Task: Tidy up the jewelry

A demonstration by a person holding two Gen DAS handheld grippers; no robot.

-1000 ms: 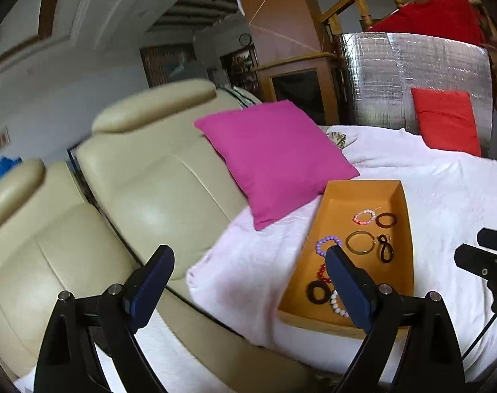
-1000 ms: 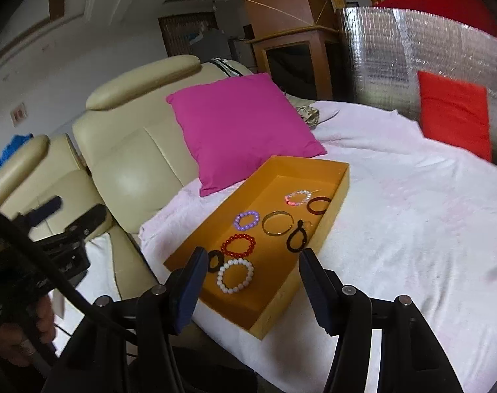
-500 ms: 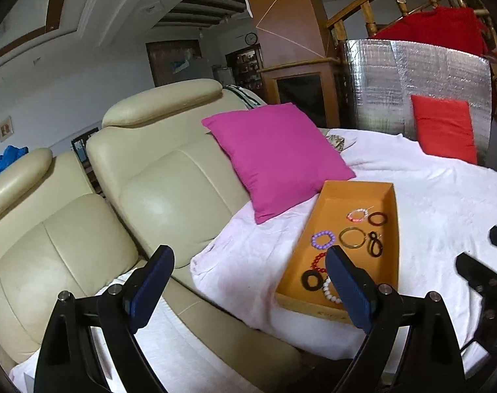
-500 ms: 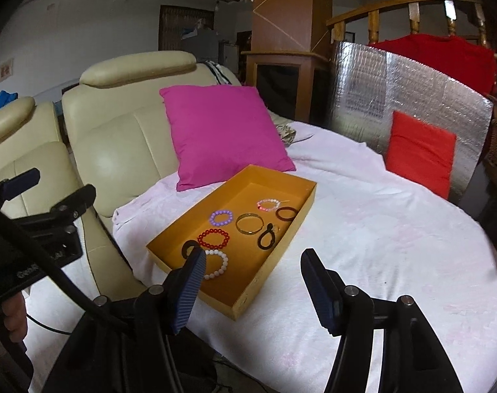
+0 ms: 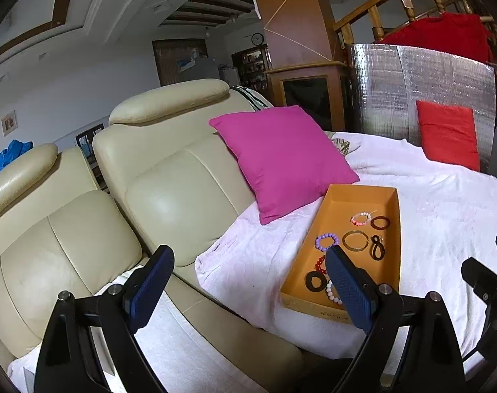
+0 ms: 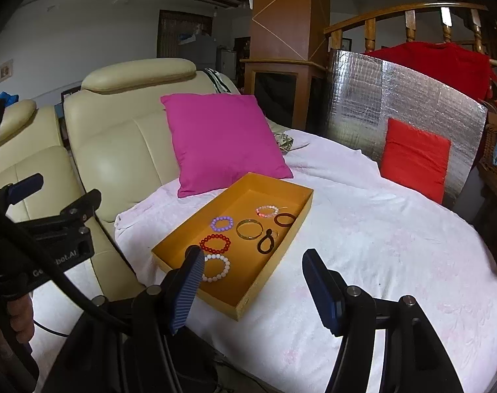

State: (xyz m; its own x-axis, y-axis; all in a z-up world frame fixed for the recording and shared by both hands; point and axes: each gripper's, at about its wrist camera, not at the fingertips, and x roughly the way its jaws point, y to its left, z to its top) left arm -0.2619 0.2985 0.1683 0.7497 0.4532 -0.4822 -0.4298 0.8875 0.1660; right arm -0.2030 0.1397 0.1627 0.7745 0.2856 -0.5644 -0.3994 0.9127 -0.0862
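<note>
Left wrist view: the orange tray (image 5: 327, 226) has shrunk toward lower right since 1 second ago, so the left gripper (image 5: 248, 281) has backed off; sorting looks done or unstarted. Its jaws stand wide, empty.

Right wrist view: the tray sits mid-frame, 8 bracelets (image 6: 248, 229) inside. The right gripper (image 6: 251, 281) gapes wide, touching nothing.

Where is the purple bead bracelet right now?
The purple bead bracelet lies in the orange tray on the white blanket, right wrist view, left of the gold bangle and behind the red bead bracelet.
</note>
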